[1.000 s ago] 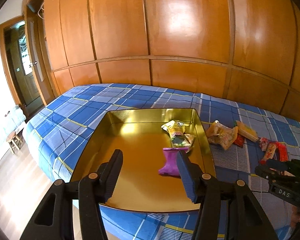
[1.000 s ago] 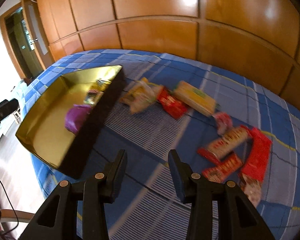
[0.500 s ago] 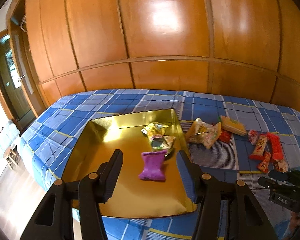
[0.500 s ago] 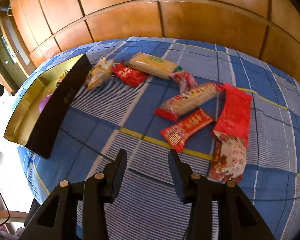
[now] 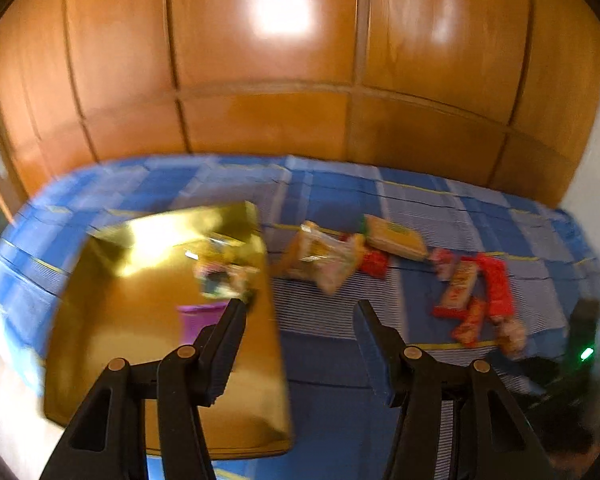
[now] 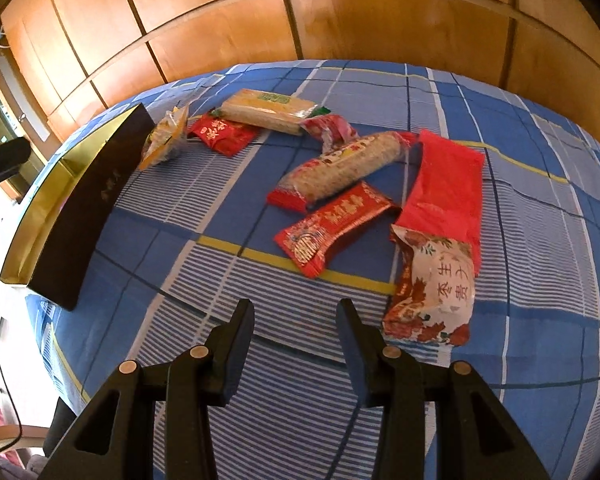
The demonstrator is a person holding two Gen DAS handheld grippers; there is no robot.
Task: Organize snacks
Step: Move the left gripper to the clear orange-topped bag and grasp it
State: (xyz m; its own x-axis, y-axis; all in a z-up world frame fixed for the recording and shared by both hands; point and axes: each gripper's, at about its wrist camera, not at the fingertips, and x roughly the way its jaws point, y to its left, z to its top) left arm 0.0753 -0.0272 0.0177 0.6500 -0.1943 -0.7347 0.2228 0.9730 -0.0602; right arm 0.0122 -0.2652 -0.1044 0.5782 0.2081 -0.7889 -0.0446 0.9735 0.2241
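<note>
The gold tray [image 5: 100,360] sits at one edge of the bed [image 6: 520,360], presumably as the collecting box: a purple packet [image 5: 198,318] and a few crinkled wrappers [image 5: 224,276] already lie inside it. The remaining snacks lie loose on the blue checked cover beside the tray, from the yellow bag [image 6: 164,138] touching its dark outer wall to the red flat pouch [image 6: 446,184] farthest from it. The right hand-held gripper [image 6: 296,320] hovers empty, jaws partly apart, nearest the red-and-white packet [image 6: 432,292] (a likely next pick). The left hand-held gripper [image 5: 300,316], also empty and half-spread, straddles the tray's near wall.
</note>
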